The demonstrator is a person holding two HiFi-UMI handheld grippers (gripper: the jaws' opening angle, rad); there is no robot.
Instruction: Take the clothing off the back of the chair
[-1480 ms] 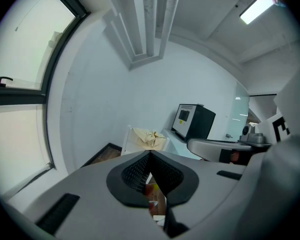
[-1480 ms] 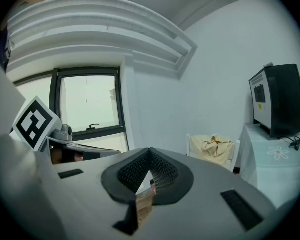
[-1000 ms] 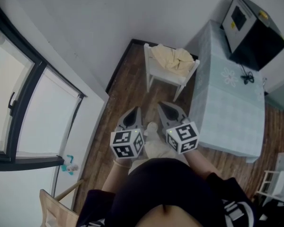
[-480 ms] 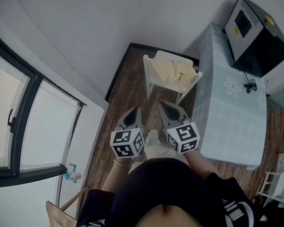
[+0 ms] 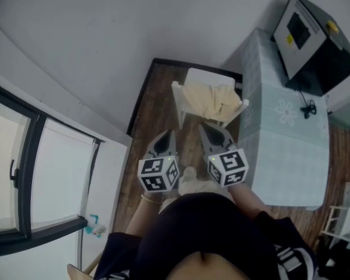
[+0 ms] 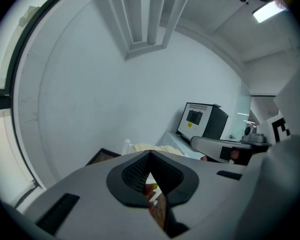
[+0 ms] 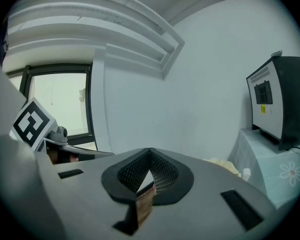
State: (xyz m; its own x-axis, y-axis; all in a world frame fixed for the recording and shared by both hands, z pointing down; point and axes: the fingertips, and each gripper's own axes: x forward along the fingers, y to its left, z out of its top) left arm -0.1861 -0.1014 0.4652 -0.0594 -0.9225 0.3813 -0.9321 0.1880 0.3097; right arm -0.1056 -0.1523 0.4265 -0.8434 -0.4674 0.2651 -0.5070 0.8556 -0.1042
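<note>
Pale-yellow crumpled cloth garment (image 5: 210,100), slung over the back rail of a white slim-framed chair (image 5: 205,74) and bunched between the two posts on the near side. Looks soft, limp and light, with no stiffness to lean on. Likely to sag and trail once lifted rather than come away in one piece. Not fragile, and by the matte folds not slippery, though apt to snag on a post top if dragged sideways. Best taken at the thick ridges of fabric right on top of the rail, one bite toward each end, deep enough there for narrow jaws to pinch. Then up and clear of the posts before drawing back. Gentle lift advisable — risk of tipping or sliding a light chair along with the cloth.

Short of the garment and well apart from it: the grey left gripper (image 5: 166,139) and the grey right gripper (image 5: 209,134), side by side, marker cubes on top, both aimed toward the chair. Each closed up tip to tip and gripping nothing — in need of widening before any bite.

Farther out: dark wood-plank floor (image 5: 157,107) under the chair; a table (image 5: 286,150) in a pale green checked cloth just beside the chair on the right; a black box-shaped appliance (image 5: 318,45) at the table's far end; plain white wall (image 5: 105,39) behind; dark-framed window (image 5: 23,179) at far left.
</note>
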